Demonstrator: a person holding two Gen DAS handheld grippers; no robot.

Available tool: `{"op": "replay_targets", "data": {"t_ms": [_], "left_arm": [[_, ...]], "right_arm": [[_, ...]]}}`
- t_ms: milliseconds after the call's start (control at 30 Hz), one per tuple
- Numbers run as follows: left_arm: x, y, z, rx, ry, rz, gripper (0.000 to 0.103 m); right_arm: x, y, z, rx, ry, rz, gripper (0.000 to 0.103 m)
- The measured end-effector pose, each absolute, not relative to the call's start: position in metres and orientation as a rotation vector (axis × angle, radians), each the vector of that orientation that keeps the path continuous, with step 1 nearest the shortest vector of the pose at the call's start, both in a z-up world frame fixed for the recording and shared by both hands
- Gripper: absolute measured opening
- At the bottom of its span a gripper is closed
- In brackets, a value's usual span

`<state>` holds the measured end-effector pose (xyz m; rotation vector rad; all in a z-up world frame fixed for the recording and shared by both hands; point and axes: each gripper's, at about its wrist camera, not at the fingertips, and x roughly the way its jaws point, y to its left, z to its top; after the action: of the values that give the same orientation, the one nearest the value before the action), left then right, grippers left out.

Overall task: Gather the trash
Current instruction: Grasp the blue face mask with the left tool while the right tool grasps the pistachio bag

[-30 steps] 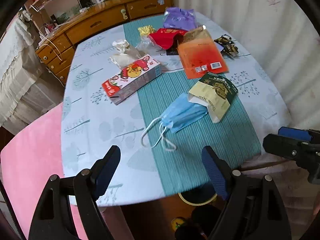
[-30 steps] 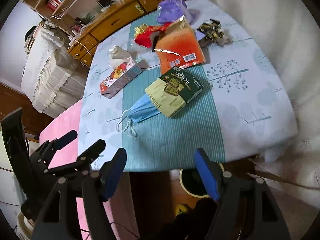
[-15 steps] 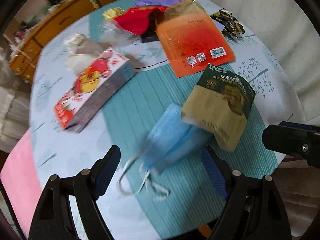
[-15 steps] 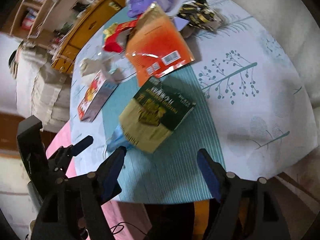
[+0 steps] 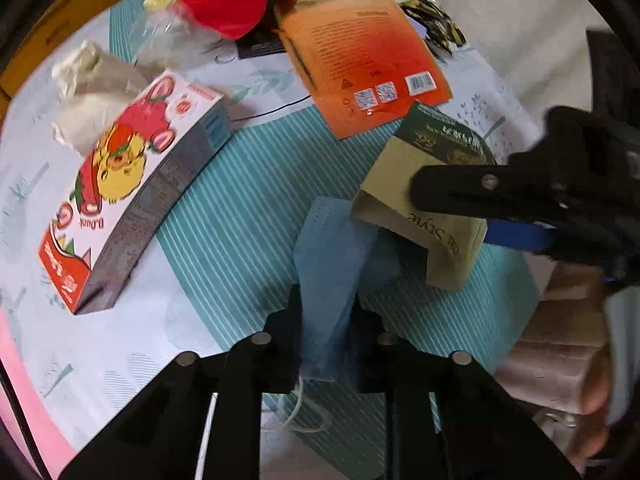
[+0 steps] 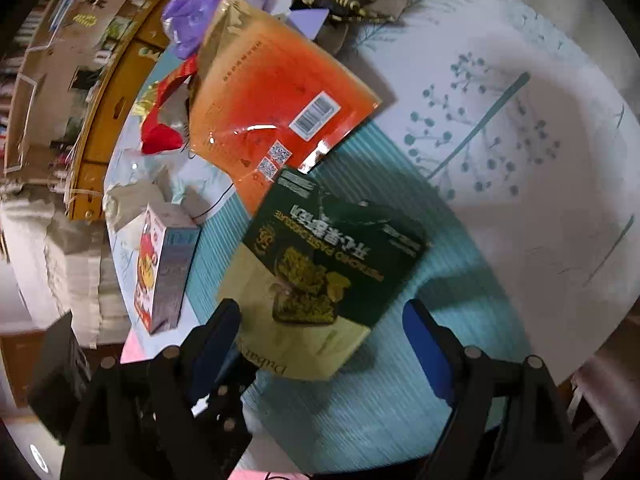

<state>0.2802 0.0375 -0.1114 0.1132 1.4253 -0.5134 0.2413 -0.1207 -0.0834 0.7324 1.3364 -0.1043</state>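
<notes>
**Mask pinched, chocolate box straddled**

Littered across a round table's tree-print cloth (image 5: 100, 364) and its teal striped runner (image 5: 248, 200) lie wrappers and cartons, with a wooden sideboard (image 6: 116, 92) beyond the far edge.

At the near edge lies a blue face mask (image 5: 332, 248), soft, limp and nearly weightless; it will drape and dangle, so a pinch anywhere on the pleated cloth should do, though the ear loops (image 5: 296, 416) may snag. Just right of it, overlapping its edge, sits a green-and-tan chocolate box (image 6: 320, 276): light, stiff card, open at the near end, best taken across its two long sides.

The left gripper (image 5: 326, 320) has just been closing, and its jaws stand nearly together with the mask's near end bunched between them. The right gripper (image 6: 322, 344) has just been opening; its blue-padded jaws stand at their widest either side of the box's near end, not yet pressing on it as far as I can judge.
</notes>
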Motion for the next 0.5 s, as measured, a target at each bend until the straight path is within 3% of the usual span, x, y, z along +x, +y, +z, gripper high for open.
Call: {"op": "replay_targets", "data": {"t_ms": [300, 500], "left_arm": [[0.283, 0.067, -0.11, 0.062, 1.445, -0.575, 0.01], [0.289, 0.084, -0.095, 0.06, 1.421, -0.604, 0.01]], "right_arm": [[0.253, -0.116, -0.087, 0.814, 1.341, -0.274, 0.089], [0.265, -0.105, -0.082, 0.782, 1.326, -0.291, 0.074]]}}
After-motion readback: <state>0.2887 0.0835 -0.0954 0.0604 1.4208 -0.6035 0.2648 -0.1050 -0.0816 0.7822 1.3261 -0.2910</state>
